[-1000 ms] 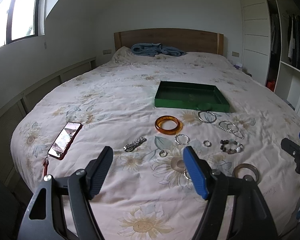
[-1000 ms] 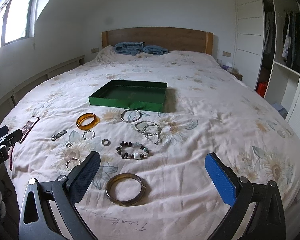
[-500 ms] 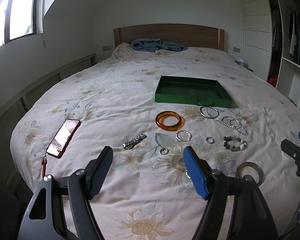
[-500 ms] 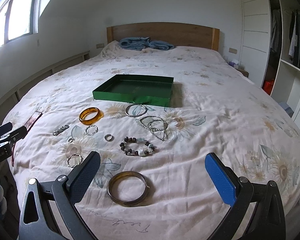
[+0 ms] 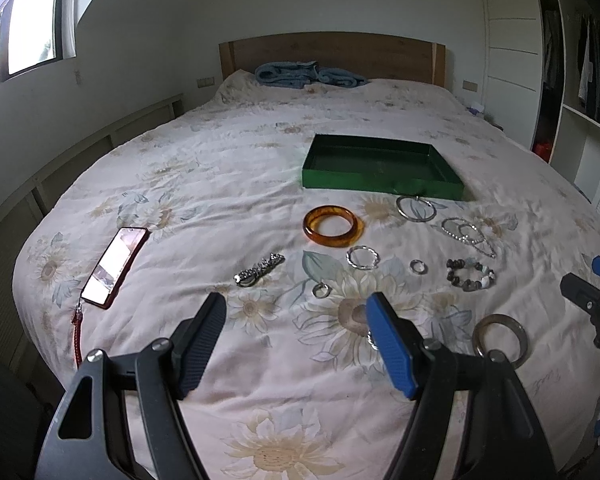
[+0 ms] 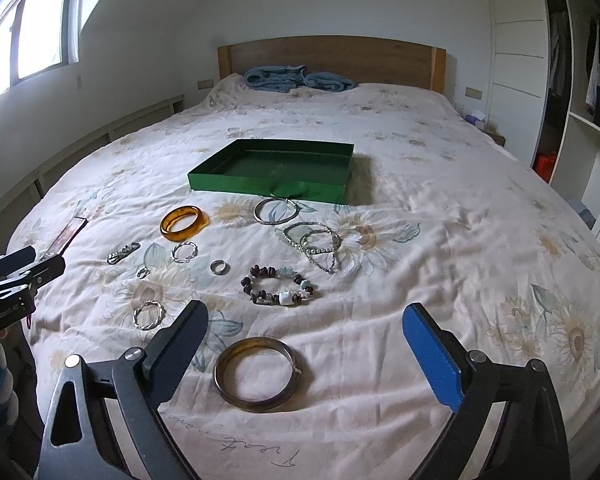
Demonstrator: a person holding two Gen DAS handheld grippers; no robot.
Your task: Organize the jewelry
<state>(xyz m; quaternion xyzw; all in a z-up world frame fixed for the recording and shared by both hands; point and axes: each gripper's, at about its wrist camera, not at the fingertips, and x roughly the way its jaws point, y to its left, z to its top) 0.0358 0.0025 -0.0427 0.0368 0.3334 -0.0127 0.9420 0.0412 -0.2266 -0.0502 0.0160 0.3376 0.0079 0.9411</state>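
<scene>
Above floral bedding, both tongs gape empty, right tongs just narrowing slightly.

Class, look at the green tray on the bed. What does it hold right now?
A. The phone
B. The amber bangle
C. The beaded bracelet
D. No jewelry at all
D: the green tray shows only its bare green floor, while the amber bangle and beaded bracelet lie on the bedspread in front of it.

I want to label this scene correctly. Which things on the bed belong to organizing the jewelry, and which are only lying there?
For the job: green tray, amber bangle, beaded bracelet, dark bangle, small ring, silver hoop.

Only lying there: phone, blue blanket.
</scene>
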